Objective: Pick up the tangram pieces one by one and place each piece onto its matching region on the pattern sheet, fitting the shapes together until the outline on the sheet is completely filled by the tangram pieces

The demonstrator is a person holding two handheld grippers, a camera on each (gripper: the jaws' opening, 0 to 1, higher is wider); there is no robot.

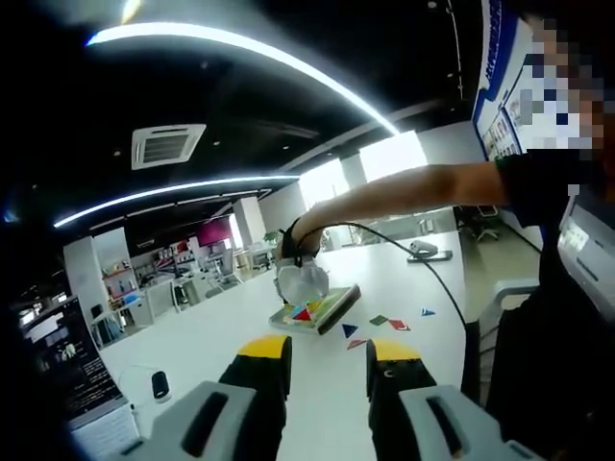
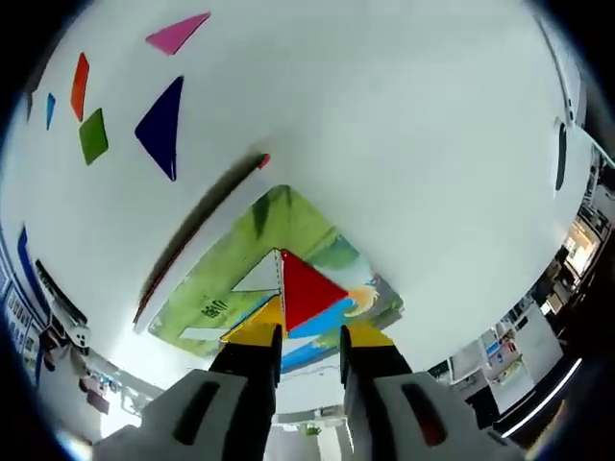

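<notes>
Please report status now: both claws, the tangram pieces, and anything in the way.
Left claw open, empty, held above table. Right claw over pattern sheet, at red triangle; grip unclear. Blue triangle, green square loose. Nothing blocking.

We see our right gripper (image 2: 309, 338) low in the middle, its jaws apart over a red triangle (image 2: 306, 286) and yellow piece (image 2: 258, 325) on the picture sheet (image 2: 279, 230). Upper left lie pink (image 2: 177, 33), blue (image 2: 163, 125), green (image 2: 93, 135) and orange (image 2: 80, 84) pieces on the white table (image 2: 413, 144).
</notes>
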